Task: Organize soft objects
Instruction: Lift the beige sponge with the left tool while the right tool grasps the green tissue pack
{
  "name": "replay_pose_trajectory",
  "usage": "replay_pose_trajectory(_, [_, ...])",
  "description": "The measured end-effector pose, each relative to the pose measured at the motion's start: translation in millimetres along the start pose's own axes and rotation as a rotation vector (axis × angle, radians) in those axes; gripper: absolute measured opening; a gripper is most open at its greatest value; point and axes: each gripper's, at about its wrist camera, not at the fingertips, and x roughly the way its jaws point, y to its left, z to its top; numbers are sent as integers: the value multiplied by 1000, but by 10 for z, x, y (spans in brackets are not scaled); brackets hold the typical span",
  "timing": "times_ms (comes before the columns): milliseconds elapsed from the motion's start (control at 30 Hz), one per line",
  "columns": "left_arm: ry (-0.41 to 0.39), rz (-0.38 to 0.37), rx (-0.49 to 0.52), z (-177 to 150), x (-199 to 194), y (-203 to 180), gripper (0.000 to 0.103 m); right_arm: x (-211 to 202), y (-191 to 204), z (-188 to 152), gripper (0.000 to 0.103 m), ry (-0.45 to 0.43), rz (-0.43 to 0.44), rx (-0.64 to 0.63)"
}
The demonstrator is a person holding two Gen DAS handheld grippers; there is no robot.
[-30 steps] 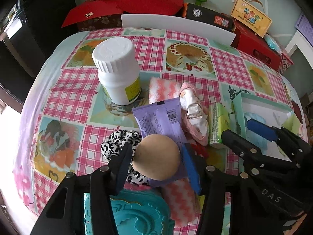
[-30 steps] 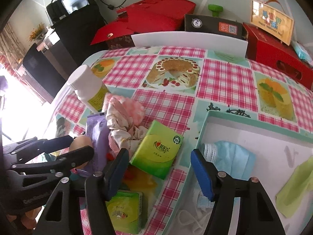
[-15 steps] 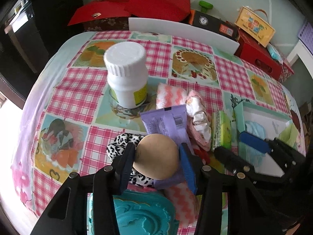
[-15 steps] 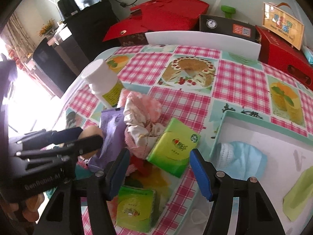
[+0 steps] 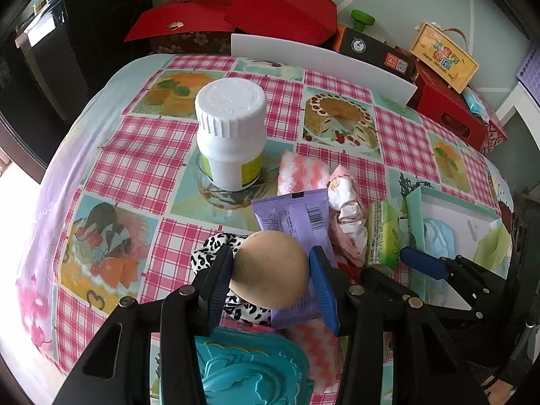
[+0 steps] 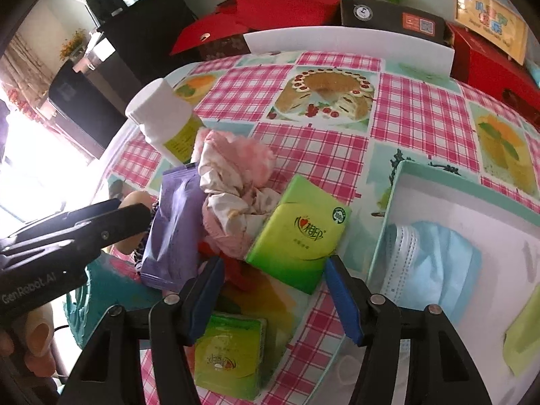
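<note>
My left gripper [image 5: 270,260] is shut on a round tan sponge [image 5: 270,276], held just above a purple packet [image 5: 297,216] and a leopard-print scrunchie [image 5: 209,253]. In the right wrist view the left gripper's fingers [image 6: 128,216] reach in from the left edge. My right gripper [image 6: 274,266] is open above a green tissue pack [image 6: 300,233]; its pads do not touch the pack. A pink cloth bundle [image 6: 236,182] lies between the packet and the pack. A teal box [image 6: 393,202] at the right holds a blue face mask [image 6: 438,263] and a lime cloth [image 6: 523,330].
A white pill bottle [image 5: 233,135] stands upright behind the pile, next to a pink-striped cloth [image 5: 300,172]. A second green pack [image 6: 229,351] lies under my right gripper. A teal embossed lid [image 5: 253,371] sits at the near edge. Red boxes [image 5: 236,17] line the far side.
The left jaws have narrowed slightly on the sponge. Both views have tilted a little. Nothing on the table has moved.
</note>
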Motion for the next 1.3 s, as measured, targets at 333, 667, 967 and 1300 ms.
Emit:
replay_pose_trajectory(333, [1, 1, -11, -1, 4, 13, 48, 62, -189, 29, 65, -1, 55, 112])
replay_pose_trajectory(667, [1, 3, -5, 2, 9, -1, 48, 118, -159, 47, 64, -12, 69, 161])
replay_pose_trajectory(967, [-1, 2, 0, -1, 15, -8, 48, 99, -147, 44, 57, -33, 41, 153])
replay_pose_trajectory(1300, [-43, -6, -3, 29, -90, 0, 48, -194, -146, 55, 57, -113, 13, 144])
